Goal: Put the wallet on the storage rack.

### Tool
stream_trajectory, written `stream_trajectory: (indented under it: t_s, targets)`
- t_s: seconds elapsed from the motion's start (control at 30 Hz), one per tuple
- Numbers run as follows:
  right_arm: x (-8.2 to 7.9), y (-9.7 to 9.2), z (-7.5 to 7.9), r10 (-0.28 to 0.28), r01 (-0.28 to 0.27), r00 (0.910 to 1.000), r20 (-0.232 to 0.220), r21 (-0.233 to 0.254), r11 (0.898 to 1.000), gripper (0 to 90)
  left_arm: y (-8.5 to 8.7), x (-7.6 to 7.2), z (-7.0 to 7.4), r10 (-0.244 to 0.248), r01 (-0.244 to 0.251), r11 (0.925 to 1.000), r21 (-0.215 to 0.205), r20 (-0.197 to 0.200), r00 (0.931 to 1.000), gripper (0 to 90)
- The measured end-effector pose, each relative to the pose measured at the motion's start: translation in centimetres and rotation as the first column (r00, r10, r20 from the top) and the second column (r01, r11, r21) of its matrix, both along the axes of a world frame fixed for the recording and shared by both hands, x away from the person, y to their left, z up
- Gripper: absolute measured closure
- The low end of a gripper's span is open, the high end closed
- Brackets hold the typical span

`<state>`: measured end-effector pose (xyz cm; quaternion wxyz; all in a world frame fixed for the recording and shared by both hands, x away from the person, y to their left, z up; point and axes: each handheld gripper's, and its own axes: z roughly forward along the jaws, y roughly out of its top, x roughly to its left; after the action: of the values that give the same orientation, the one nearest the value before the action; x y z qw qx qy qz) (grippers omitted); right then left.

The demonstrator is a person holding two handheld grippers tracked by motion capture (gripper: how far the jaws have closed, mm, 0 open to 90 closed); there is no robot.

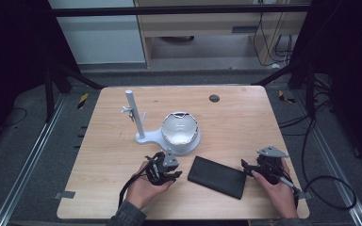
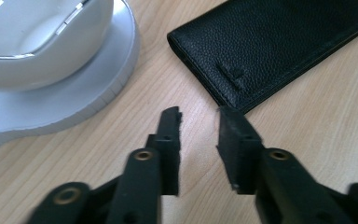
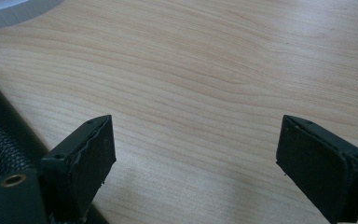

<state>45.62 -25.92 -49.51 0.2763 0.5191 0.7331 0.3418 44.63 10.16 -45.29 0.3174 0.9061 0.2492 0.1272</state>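
A black leather wallet (image 1: 217, 176) lies flat on the wooden counter (image 1: 235, 122), near the person's edge, and serves here as the landmark. Just to its left, the left tongs (image 1: 173, 174) are held in the person's left hand (image 1: 143, 188), low over the counter; in the left gripper view their jaws stand a little apart with bare wood between them, gripping nothing, the tips just short of the wallet's near corner (image 2: 270, 46). To the wallet's right, the right tongs (image 1: 246, 165) sit in the right hand (image 1: 278, 190), and the right gripper view shows their jaws spread wide and empty over the wood, with the wallet's edge (image 3: 2, 140) running beside the left jaw. Beyond the wallet, toward the middle of the counter, a white rounded bowl-like object (image 1: 180, 128) rests on a flat white base (image 1: 188, 146); the base's curved rim (image 2: 98, 88) lies near the wallet but apart from it. A white upright post (image 1: 134, 113) rises from that same base, farther left of the wallet. A small dark round disc (image 1: 214, 98) is set in the counter well beyond the wallet, near the far edge.
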Motion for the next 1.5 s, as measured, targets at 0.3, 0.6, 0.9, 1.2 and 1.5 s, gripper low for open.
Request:
stream_trajectory:
  t_s: [0.3, 0.6, 0.9, 1.2, 1.5]
  targets:
    - [-0.4, 0.3, 0.0, 0.015, -0.015, 0.9999, 0.001, -0.017, 1.000, 11.7, -0.1, 0.1, -1.7, -0.025, 0.027, 0.9987, 0.044, -0.046, 0.9986, 89.6]
    - [-0.5, 0.4, 0.0, 0.022, -0.022, 0.9998, -0.003, -0.024, 0.999, 11.3, -0.6, 0.0, -2.2, -0.040, 0.043, 0.9975, 0.057, -0.052, 0.9979, 90.0]
    - [-0.5, 0.4, 0.0, 0.023, -0.023, 0.9997, -0.006, -0.024, 0.999, 11.1, -1.5, -0.1, -2.6, -0.060, 0.063, 0.9961, 0.061, -0.049, 0.9970, 90.0]
    - [-0.6, 0.5, 0.0, 0.023, -0.023, 0.9997, -0.004, -0.021, 1.000, 11.1, -1.8, -0.1, -2.8, -0.072, 0.075, 0.9956, 0.057, -0.053, 0.9960, 90.0]
    - [-0.6, 0.5, 0.0, 0.027, -0.027, 0.9996, -0.007, -0.022, 0.999, 11.1, -2.0, 0.0, -2.9, -0.077, 0.080, 0.9950, 0.059, -0.060, 0.9952, 90.0]
